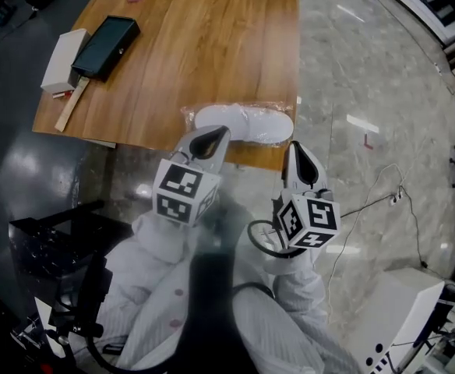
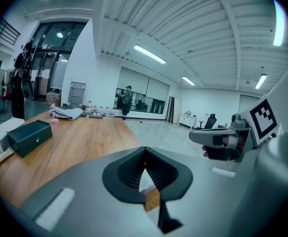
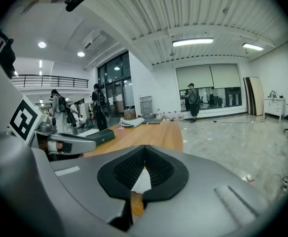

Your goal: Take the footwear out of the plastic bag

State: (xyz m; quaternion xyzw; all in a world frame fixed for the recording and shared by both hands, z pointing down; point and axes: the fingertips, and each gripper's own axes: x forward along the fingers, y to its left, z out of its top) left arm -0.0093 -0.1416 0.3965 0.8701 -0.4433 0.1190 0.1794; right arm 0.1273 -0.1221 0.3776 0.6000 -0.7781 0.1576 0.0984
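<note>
Left gripper (image 1: 216, 137) and right gripper (image 1: 299, 156) were both closed tight and empty, near the plastic bag (image 1: 247, 109) holding white footwear (image 1: 243, 125) at the table (image 1: 212, 45) edge. Risk: closed jaws could nudge the slippery bag off the edge.

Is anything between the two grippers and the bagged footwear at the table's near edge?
Nothing visible does. The plastic bag holding the white footwear lies unobstructed at the table edge. The left gripper and right gripper, both shut and empty, hang close in front of it.
</note>
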